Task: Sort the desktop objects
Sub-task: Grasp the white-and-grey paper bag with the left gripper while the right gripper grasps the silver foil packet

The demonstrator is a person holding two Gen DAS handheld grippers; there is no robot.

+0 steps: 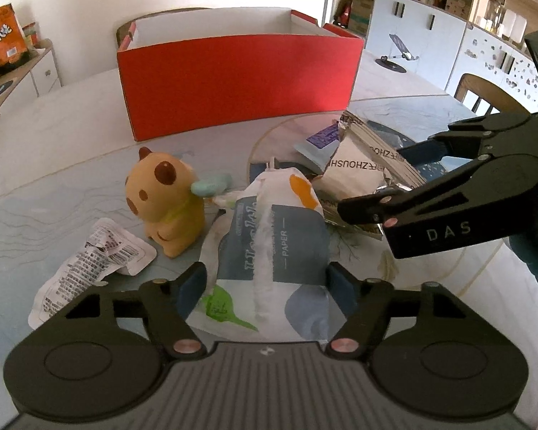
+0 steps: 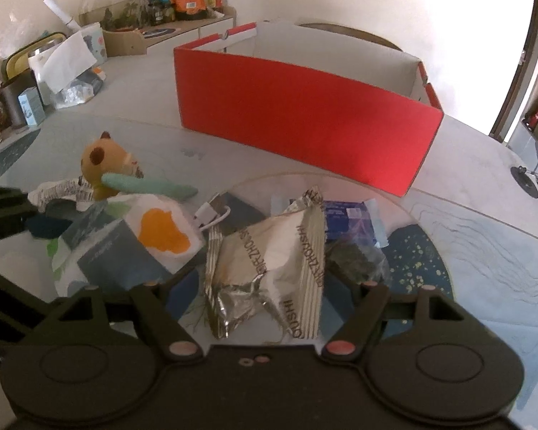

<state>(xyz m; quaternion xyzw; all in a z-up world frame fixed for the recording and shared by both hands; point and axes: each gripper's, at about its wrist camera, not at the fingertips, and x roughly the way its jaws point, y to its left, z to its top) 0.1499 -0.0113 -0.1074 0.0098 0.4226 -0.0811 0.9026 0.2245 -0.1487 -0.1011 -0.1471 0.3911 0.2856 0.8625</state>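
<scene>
The tissue pack (image 1: 265, 247) lies on the worktop (image 1: 53, 179) directly between the jaws of the left gripper (image 1: 265, 286); its pads flank the pack's near end at about mid-width, and whether they already press the wrapper cannot be told. The foil snack bag (image 2: 265, 268) lies likewise between the jaws of the right gripper (image 2: 265, 286); those jaws stand wide, clear of the bag on both sides, holding nothing. In the left wrist view the snack bag sits at two o'clock from the tissue pack, touching it; the plush toy (image 1: 165, 200) stands at ten o'clock, just beside; a crumpled printed wrapper (image 1: 89, 265) lies at eight o'clock; a blue sachet (image 2: 351, 218) lies at one o'clock behind the snack bag. The red box (image 1: 233, 79) stands open at twelve o'clock, well apart, and appears to be the destination.

Judgement: the step in hand is a double grasp. To do it well, close each pair squarely across the body of its item, not the loose seams; lift the tissue pack straight up so it does not drag the plush toy or the white cable (image 2: 211, 215) at its far end; keep the two grippers apart on the way to the box.
</scene>
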